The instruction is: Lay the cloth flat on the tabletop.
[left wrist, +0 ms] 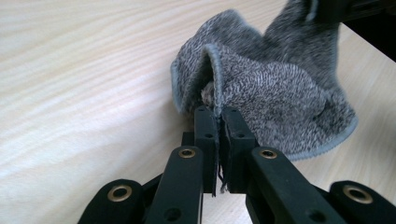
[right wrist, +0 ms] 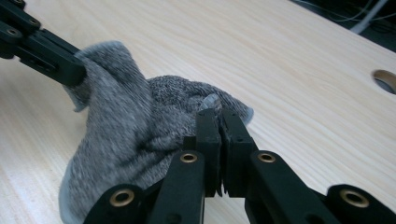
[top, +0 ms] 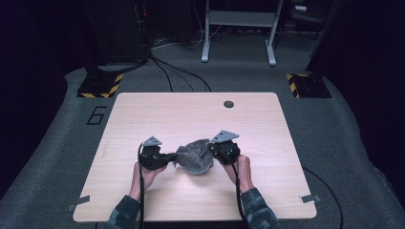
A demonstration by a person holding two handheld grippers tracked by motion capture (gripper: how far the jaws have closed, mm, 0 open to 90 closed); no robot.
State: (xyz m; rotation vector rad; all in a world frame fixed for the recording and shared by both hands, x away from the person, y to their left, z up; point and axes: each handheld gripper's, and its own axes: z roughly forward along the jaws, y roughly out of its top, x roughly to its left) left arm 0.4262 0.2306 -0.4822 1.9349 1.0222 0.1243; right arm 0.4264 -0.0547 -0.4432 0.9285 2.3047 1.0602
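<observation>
- The grey towel (top: 195,156) is a small terry cloth with a pale blue-grey hem, bunched up near the middle of the wooden table (top: 143,114), a little toward my edge, slung between my two grippers.
- My left gripper (top: 168,159) is at the towel's 9 o'clock side; in the left gripper view its jaws are pressed together on a fold of the hem (left wrist: 212,74), with the cloth edge sandwiched right down between them (no gap that I can make out).
- My right gripper (top: 213,149) is at the towel's 3 o'clock side, slightly farther from me than the left; in the right gripper view its jaws are likewise closed tight on a bit of the cloth (right wrist: 210,101).
- In the right gripper view the other gripper's black jaws come in from about 10 o'clock and bite the far corner of the towel.
- The lower part of the towel seems to rest on the tabletop, while both pinched edges stand up from it.
- A round cable hole (top: 229,104) sits in the table at roughly 1 o'clock from the towel, well apart from it.
</observation>
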